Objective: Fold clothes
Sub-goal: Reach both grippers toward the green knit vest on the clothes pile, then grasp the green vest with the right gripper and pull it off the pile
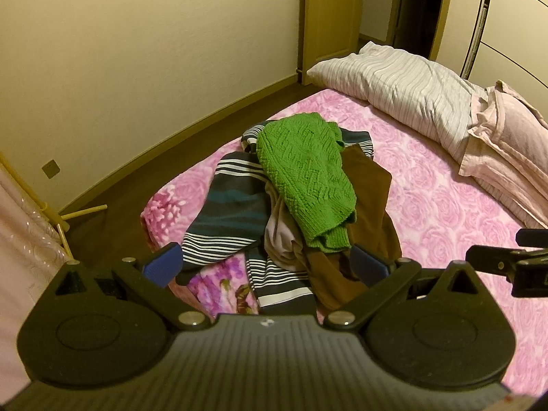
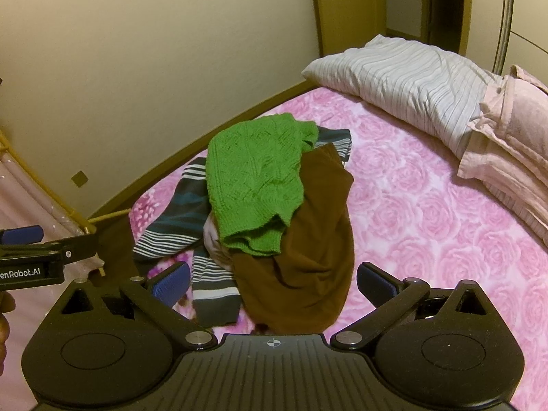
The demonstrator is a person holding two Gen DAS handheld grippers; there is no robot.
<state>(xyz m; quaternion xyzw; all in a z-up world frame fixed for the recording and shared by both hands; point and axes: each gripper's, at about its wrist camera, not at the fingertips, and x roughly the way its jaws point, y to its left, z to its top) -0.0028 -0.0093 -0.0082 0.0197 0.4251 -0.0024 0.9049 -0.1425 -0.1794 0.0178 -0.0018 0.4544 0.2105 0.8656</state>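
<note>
A heap of clothes lies on the pink rose-patterned bed (image 1: 445,212) (image 2: 428,212). On top is a green knitted sweater (image 1: 304,171) (image 2: 253,178). Under it lie a brown garment (image 1: 370,198) (image 2: 308,260), a dark striped garment (image 1: 222,215) (image 2: 171,226) and a pale piece (image 1: 281,236). My left gripper (image 1: 265,265) hovers open over the heap's near edge, nothing between its blue pads. My right gripper (image 2: 274,282) is open too, above the brown garment. Each gripper shows at the edge of the other's view: the right gripper (image 1: 513,267), the left gripper (image 2: 37,253).
A striped grey pillow (image 1: 404,92) (image 2: 411,78) and a pink pillow (image 1: 507,137) (image 2: 513,137) lie at the bed's far right. A cream wall and dark floor strip (image 1: 154,157) run along the left. A wooden door (image 1: 328,17) stands behind. A pink curtain (image 1: 20,239) hangs at far left.
</note>
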